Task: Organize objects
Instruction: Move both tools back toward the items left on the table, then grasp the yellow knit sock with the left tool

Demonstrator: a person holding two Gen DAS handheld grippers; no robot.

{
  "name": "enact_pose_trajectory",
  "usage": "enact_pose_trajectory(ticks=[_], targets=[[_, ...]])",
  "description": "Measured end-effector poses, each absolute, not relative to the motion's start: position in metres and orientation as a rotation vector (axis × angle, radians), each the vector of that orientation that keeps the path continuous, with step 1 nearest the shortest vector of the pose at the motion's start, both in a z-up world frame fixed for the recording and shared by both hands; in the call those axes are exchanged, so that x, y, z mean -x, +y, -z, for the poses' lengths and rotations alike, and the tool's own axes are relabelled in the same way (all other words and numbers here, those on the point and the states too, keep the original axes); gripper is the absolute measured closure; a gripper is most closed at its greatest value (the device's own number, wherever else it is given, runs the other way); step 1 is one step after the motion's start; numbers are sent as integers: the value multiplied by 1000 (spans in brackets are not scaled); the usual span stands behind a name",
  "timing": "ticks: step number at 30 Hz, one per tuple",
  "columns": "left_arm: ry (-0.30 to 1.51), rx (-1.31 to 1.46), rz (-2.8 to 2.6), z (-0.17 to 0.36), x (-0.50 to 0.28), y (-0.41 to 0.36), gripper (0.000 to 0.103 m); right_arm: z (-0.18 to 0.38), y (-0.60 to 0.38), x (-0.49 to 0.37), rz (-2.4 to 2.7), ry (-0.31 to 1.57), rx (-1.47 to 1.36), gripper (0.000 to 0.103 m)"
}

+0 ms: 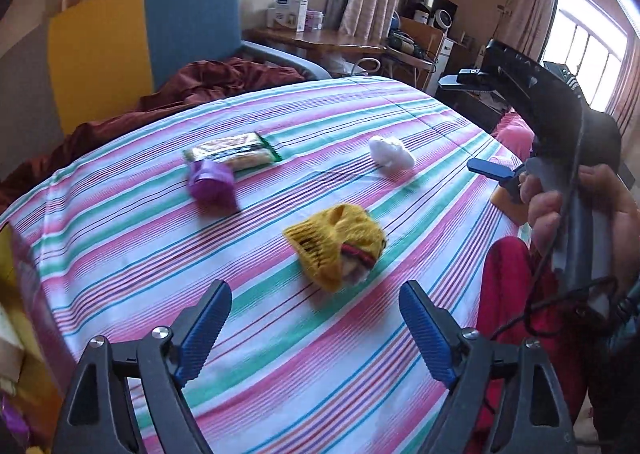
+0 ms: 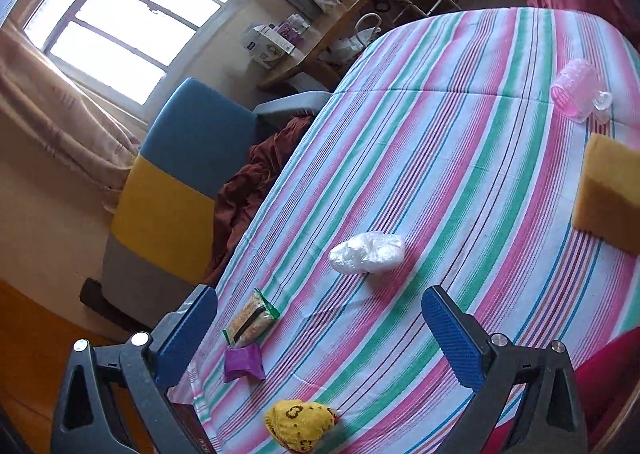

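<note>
On the striped bedsheet (image 1: 168, 238) lie a yellow knitted hat (image 1: 340, 246), a purple pouch (image 1: 212, 182), a snack packet (image 1: 236, 152) and a white crumpled plastic bag (image 1: 390, 154). My left gripper (image 1: 316, 318) is open and empty, just short of the hat. The right wrist view shows the hat (image 2: 302, 424), pouch (image 2: 242, 364), packet (image 2: 250, 320), plastic bag (image 2: 366, 252), a pink plastic cup (image 2: 576, 92) and a yellow sponge (image 2: 610, 194). My right gripper (image 2: 320, 318) is open and empty above the sheet; it also shows in the left wrist view (image 1: 490, 170).
A blue and yellow chair (image 1: 136, 38) with a dark red blanket (image 1: 208, 82) stands beyond the bed. A wooden desk (image 1: 320, 40) with boxes stands by the window. Red fabric (image 1: 512, 294) lies at the bed's right edge.
</note>
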State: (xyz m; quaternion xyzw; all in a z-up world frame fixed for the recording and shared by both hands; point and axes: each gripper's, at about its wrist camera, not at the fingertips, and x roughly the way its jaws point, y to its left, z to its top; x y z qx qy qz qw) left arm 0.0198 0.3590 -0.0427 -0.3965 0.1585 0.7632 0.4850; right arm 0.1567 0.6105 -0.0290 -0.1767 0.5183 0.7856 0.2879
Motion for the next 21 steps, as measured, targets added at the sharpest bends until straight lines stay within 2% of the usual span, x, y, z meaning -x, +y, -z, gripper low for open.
enact_pose_trajectory(ticks=[3, 5, 13, 15, 16, 17, 18, 20, 21], targets=[[366, 970, -1845, 46, -15, 377, 10, 31, 610, -149, -2113, 1390, 511, 0], [363, 971, -1849, 47, -11, 386, 1, 31, 609, -146, -2128, 1382, 525, 0], [392, 995, -1829, 67, 0, 435, 0, 34, 609, -142, -2146, 1398, 549, 0], [383, 1039, -1821, 79, 6, 442, 9, 34, 609, -140, -2154, 1397, 563, 0], [376, 1068, -1810, 84, 9, 444, 36, 34, 609, -138, -2157, 1393, 569, 0], [364, 1116, -1791, 93, 13, 444, 42, 34, 608, -138, -2161, 1389, 573, 0], [331, 1119, -1791, 96, 14, 440, 42, 34, 608, -137, -2162, 1384, 574, 0], [314, 1088, -1796, 95, 11, 429, 52, 33, 608, -137, -2162, 1376, 578, 0], [324, 1069, -1811, 92, 8, 424, 54, 33, 608, -137, -2162, 1375, 580, 0]])
